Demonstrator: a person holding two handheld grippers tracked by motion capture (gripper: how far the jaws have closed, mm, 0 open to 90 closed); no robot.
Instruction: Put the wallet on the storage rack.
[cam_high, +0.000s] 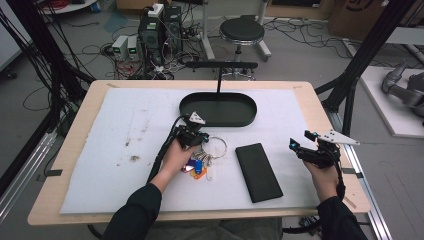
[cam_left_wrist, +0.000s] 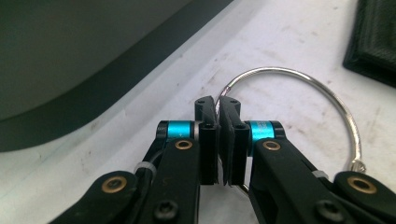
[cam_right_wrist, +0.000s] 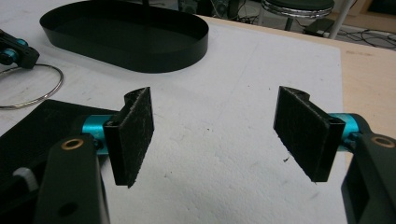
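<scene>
1. White foam mat (cam_high: 125, 150) covers the wooden table (cam_high: 75, 131) in the high view. Near the middle of the mat, the left gripper (cam_high: 196, 136) is closed on a large metal key ring (cam_high: 216, 146). A bunch of keys and coloured tags (cam_high: 198, 167) lies on the mat just under the person's left hand (cam_high: 175, 157). A black oval tray (cam_high: 218, 109) stands close behind the ring, toward the far edge of the table. A flat black case (cam_high: 258, 171) lies to the right of the keys, apart from them. The right gripper (cam_high: 300, 142) is held above the mat near the right edge of the table, well apart from the ring.

2. Silver wire of the key ring (cam_left_wrist: 322, 86) curves up and to the right in the left gripper view. The jaws of the left gripper (cam_left_wrist: 218, 108) are pressed together on this wire at the left part of the ring. The dark wall of the tray (cam_left_wrist: 116, 88) is just beyond, and a corner of the black case (cam_left_wrist: 373, 39) is at the upper right.

3. Black pads (cam_right_wrist: 137, 133) of the right gripper (cam_right_wrist: 219, 135) stand wide apart in the right gripper view, with nothing between them, above the bare mat (cam_right_wrist: 261, 70). Further off are the tray (cam_right_wrist: 126, 35), the key ring (cam_right_wrist: 42, 91) and the tip of the left gripper (cam_right_wrist: 14, 50) at the left edge. The case (cam_right_wrist: 46, 121) lies behind the left jaw.
</scene>
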